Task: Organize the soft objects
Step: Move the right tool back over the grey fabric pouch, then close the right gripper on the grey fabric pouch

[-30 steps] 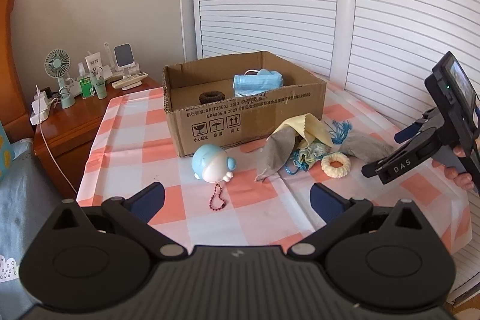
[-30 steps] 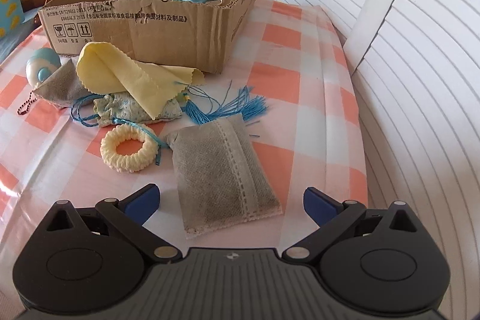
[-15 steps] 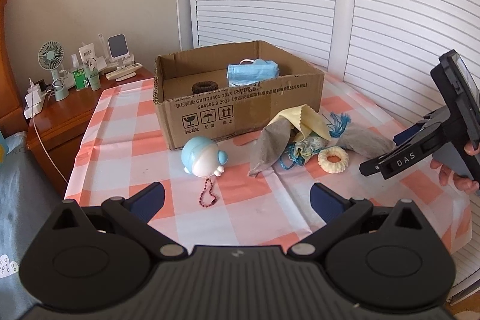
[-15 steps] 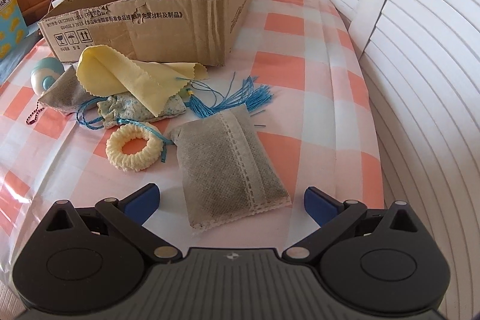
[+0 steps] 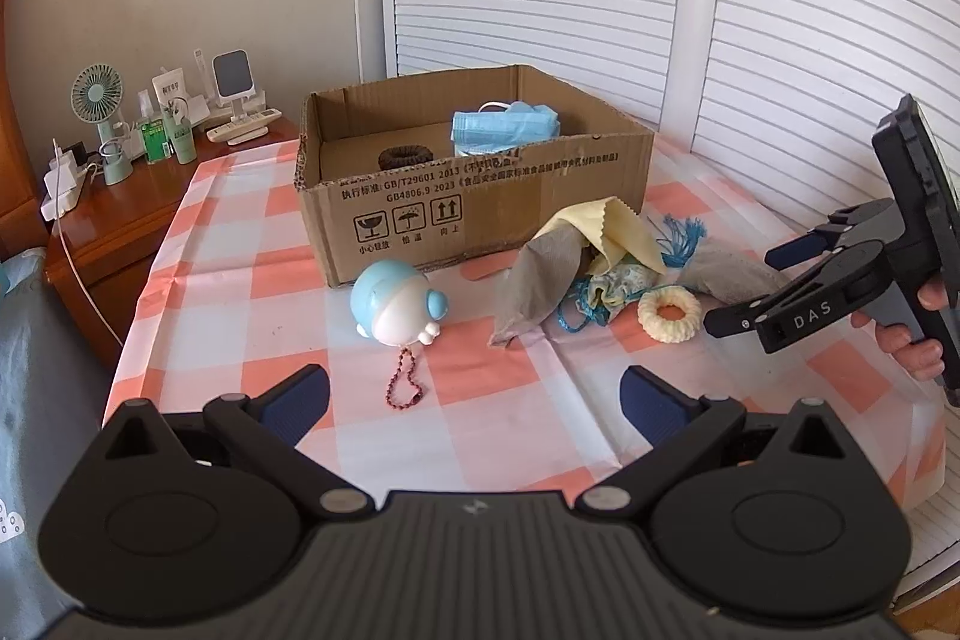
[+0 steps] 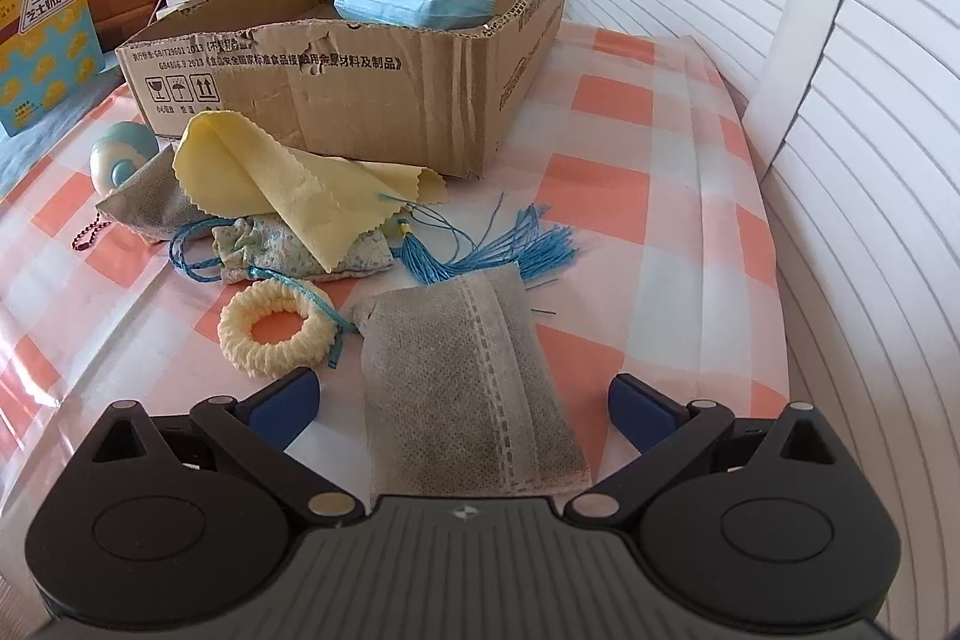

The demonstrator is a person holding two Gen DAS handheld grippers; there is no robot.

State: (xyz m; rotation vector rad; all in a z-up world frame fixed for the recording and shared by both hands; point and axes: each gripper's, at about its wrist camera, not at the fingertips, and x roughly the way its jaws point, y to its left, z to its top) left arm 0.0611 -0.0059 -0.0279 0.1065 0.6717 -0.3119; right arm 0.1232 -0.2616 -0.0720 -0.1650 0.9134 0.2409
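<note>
An open cardboard box stands on the checked tablecloth and holds blue face masks and a dark scrunchie. In front of it lie a yellow cloth, a floral pouch, a blue tassel, a cream scrunchie, a grey fabric pouch and a blue-white toy. My right gripper is open, its jaws either side of the grey pouch. My left gripper is open and empty, near the table's front edge.
A wooden nightstand at the left carries a small fan, bottles and a charger. White louvred doors run behind and to the right of the table. A yellow-and-blue packet stands at the left in the right wrist view.
My right gripper has moved forward and lower, so the grey pouch now lies between its open jaws. My left gripper has drawn back and shifted a little right. Nothing was grasped.
</note>
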